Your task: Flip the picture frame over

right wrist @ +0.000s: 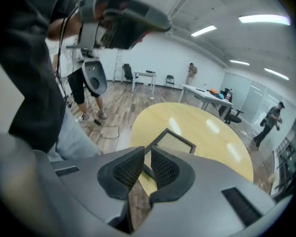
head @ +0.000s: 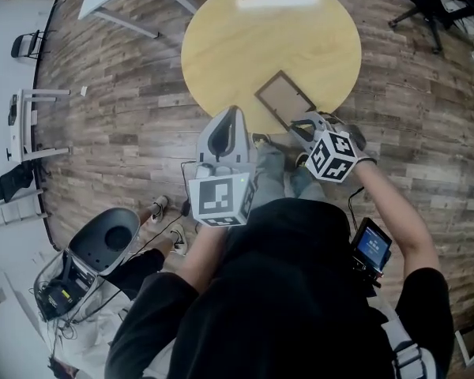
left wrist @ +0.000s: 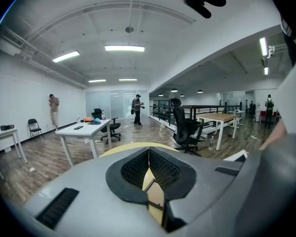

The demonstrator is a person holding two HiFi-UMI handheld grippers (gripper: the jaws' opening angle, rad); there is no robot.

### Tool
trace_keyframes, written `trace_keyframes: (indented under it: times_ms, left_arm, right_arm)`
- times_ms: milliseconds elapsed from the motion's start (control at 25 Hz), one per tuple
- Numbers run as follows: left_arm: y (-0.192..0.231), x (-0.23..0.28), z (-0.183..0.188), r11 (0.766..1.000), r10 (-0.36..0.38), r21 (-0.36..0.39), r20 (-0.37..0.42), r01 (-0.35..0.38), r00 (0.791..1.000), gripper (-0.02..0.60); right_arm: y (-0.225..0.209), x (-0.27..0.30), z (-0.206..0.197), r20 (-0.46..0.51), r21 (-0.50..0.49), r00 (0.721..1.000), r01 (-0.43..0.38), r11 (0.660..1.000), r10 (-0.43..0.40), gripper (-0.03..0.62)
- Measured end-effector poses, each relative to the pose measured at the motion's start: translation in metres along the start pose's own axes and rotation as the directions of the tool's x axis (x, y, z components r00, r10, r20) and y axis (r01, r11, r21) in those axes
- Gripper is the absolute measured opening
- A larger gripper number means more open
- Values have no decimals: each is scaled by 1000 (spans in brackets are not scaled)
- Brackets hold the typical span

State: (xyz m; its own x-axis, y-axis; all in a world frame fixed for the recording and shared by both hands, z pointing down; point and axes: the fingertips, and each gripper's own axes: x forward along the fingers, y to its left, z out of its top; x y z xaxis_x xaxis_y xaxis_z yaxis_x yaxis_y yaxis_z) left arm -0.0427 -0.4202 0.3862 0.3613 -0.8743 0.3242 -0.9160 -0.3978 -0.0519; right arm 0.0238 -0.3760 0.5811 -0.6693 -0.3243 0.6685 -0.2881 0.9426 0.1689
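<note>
No legible text, numbers or brand marks are found in any view. Only black-and-white square markers are seen on the cubes of the left gripper and the right gripper, and no characters are carried in them. A small blue screen is lit, but its content is too small to be read.

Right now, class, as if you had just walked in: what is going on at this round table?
A person holds a two-jaw tool in each hand at a round wooden table. A picture frame lies flat near the table's near edge. The right tool, jaws together, points at the frame's near corner but grips nothing. The left tool, also closed and empty, is beside it at the table's edge. The frame is not yet lifted.
</note>
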Motion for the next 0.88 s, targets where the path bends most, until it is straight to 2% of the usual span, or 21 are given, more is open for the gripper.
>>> trace_keyframes:
  times_ms: [40, 80, 120, 160, 320, 480, 560, 720, 880]
  left_arm:
    - [0, 0, -2, 1000, 2, 1, -5, -2, 1000, 23]
    - [1, 0, -4, 1000, 5, 2, -9, -5, 1000, 23]
    - [1, 1, -6, 1000, 7, 2, -11, -7, 1000, 23]
    - [2, 1, -7, 1000, 8, 0, -13, -8, 1000, 23]
    - [10, 0, -12, 1000, 16, -16, -23, -16, 1000, 23]
    - [26, -2, -14, 999, 29, -25, -28, -30, 999, 23]
    - [32, -1, -16, 999, 32, -28, -30, -33, 999, 23]
    - [37, -5, -23, 999, 35, -32, -35, -36, 999, 23]
    - [42, -8, -25, 998, 40, -43, -42, -42, 998, 23]
  right_arm:
    - [8, 11, -9, -44, -56, 999, -25, 998, 23, 35]
    - [14, 21, -18, -85, -100, 995, -50, 994, 42, 71]
    - [20, 30, -25, -124, -135, 991, -73, 988, 57, 135]
    - [25, 38, -31, -159, -165, 985, -92, 982, 65, 164]
    - [36, 64, -45, -251, -311, 968, -102, 945, 22, 176]
    - [31, 77, -38, -257, -478, 963, -49, 877, -86, 183]
    - [28, 82, -37, -246, -496, 962, -21, 868, -117, 192]
    - [27, 84, -40, -254, -458, 956, 15, 889, -147, 195]
    - [24, 84, -40, -272, -443, 951, 13, 896, -148, 204]
